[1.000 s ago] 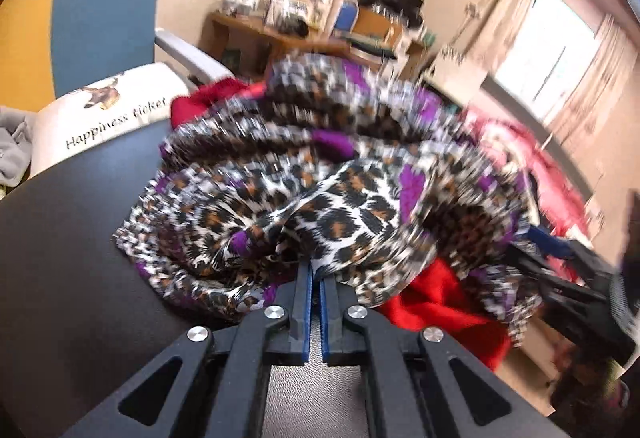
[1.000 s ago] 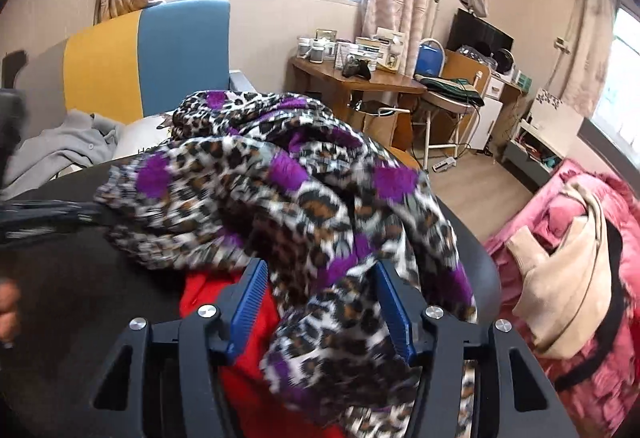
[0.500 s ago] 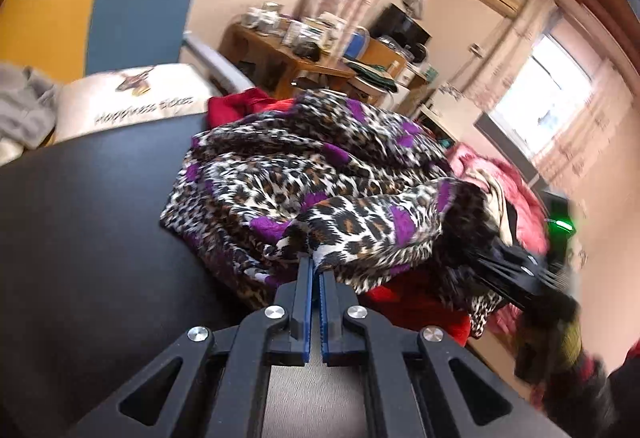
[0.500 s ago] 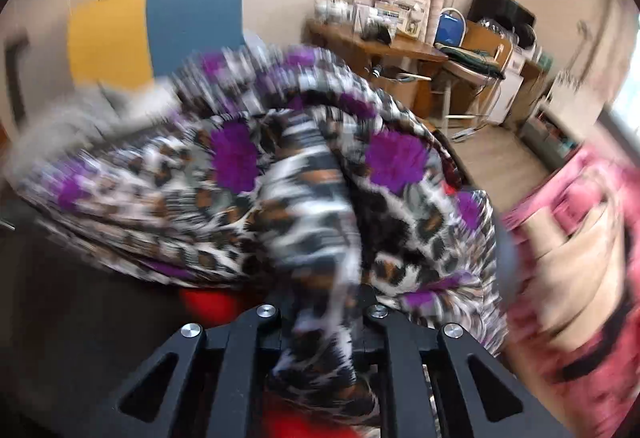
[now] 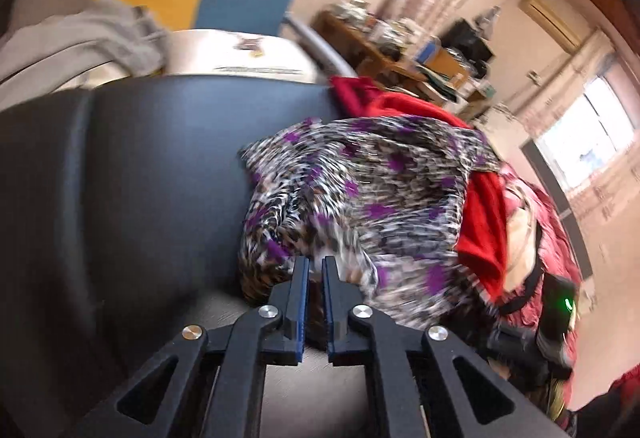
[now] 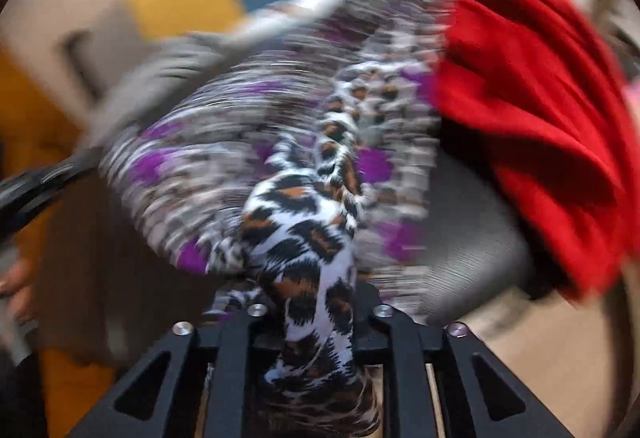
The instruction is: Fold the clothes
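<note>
Fabric in a leopard print with purple patches (image 5: 360, 198) lay bunched on the dark table (image 5: 152, 166), right of centre and partly over a red garment (image 5: 484, 222) at the table's right edge.

The left gripper (image 5: 314, 270) sat at the near edge of the leopard fabric. Its jaws had just been opening from a tight pinch and stood a narrow slit apart; blur hid whether the pads still pressed any cloth.

The right gripper (image 6: 316, 310) had a thick twist of the same fabric running between its jaws, which had just been opening after a squeeze. The twist was probably still held, since it rose taut from the jaws.

Two grips on one piece suggest it was being drawn out flat for a first fold.

Clearances: the left and near parts of the table were bare and offered room to spread the piece. The red garment crowded the right side. A grey garment (image 5: 80, 38) lay beyond the far-left edge, off the table.
</note>
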